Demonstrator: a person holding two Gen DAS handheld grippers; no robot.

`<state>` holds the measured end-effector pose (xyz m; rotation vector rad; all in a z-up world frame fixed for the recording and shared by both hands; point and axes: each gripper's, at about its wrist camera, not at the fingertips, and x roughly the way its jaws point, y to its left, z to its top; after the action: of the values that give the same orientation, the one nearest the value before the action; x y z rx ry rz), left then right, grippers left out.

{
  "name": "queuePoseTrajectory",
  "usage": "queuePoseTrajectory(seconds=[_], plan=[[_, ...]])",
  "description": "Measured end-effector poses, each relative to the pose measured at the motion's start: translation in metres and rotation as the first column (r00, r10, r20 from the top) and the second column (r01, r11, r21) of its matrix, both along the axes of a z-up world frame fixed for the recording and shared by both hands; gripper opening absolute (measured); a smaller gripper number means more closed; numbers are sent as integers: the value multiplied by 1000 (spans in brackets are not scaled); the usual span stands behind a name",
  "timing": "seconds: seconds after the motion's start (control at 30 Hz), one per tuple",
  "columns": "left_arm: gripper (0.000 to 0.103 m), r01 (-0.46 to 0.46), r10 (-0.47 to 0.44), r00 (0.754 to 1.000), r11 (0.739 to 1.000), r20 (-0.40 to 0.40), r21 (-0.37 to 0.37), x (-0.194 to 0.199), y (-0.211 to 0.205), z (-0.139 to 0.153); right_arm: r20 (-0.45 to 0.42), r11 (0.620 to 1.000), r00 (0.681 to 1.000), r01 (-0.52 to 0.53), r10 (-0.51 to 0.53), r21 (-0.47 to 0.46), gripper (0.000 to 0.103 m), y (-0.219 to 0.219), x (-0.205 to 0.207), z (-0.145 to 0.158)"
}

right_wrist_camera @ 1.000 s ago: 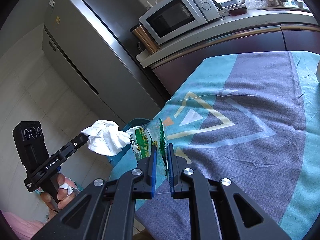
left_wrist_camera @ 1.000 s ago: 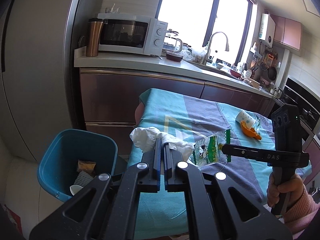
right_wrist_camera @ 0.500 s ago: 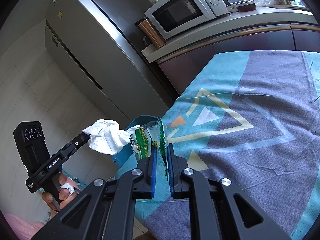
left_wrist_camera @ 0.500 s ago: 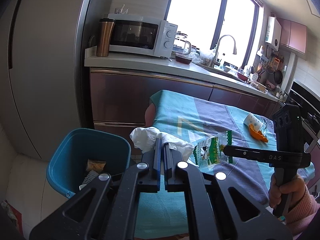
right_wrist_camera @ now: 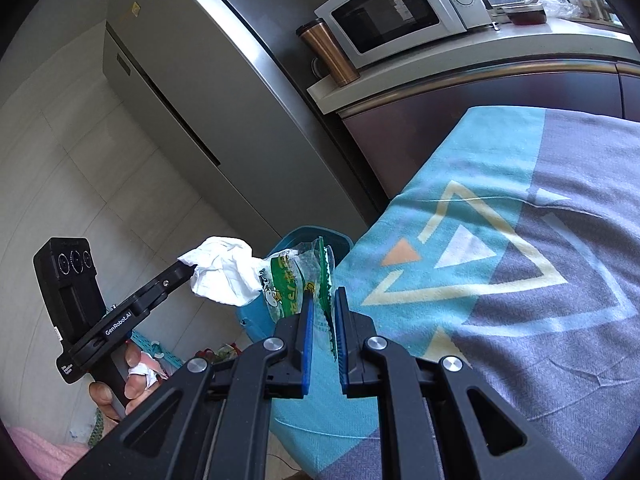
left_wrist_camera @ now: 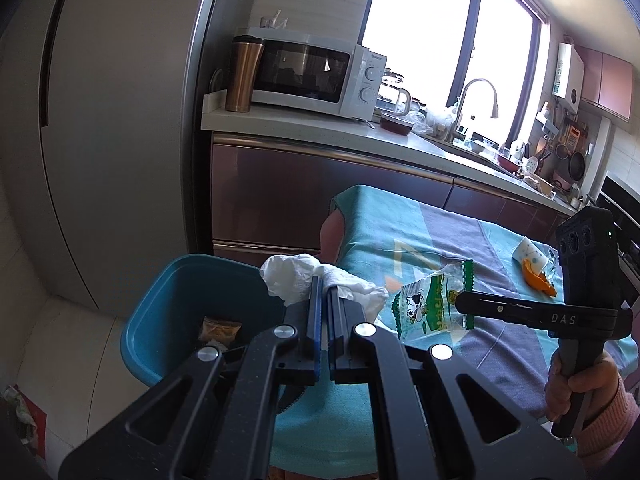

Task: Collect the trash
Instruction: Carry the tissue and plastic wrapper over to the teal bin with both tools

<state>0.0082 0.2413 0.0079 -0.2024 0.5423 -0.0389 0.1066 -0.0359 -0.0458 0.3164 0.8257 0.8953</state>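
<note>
Tissue wad [left_wrist_camera: 320, 280], crumpled white paper, is pinched between the nearly closed jaws of the left gripper [left_wrist_camera: 324, 300]; most of it bulges out past the fingertips on both sides. It hangs near the rim of the blue waste bin [left_wrist_camera: 176, 280], at the table edge, not clearly over the opening. Bin already contains a tan packet [left_wrist_camera: 220, 326] and other scraps.

Right gripper [right_wrist_camera: 322, 300] has its jaws narrowly parted around the serrated edge of a clear snack wrapper [right_wrist_camera: 288, 284] with green print; the left wrist view shows it clamped at that same edge. Wrapper sits just beside the tissue, above the edge of the teal-and-grey tablecloth [right_wrist_camera: 520, 240].

Still on the cloth, far end: orange peel [left_wrist_camera: 538, 280] touching a white paper cup [left_wrist_camera: 530, 254].

Handling, judged:
- Tissue: very light, soft, compressible. Any pinch through the bulk works; may cling to the pads on release or drift sideways.
- Wrapper: light, thin, slick film, springy. Sealed serrated edge is the stiffest place to take it; a grip on the loose body could slide.
- Peel: limp, possibly damp; take across its curl.
- Cup: light, crushable; take by the rim wall.

Both held items look ready for the bin once positioned over the opening.
</note>
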Motion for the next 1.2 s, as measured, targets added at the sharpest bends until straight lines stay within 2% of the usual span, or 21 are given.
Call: queuePoseTrajectory(seconds=[1.2], plan=[[2,-162,163,985,987,-55,5,3,49,-24,-66,992,990,-126,123,-30,9,68,24,-13]])
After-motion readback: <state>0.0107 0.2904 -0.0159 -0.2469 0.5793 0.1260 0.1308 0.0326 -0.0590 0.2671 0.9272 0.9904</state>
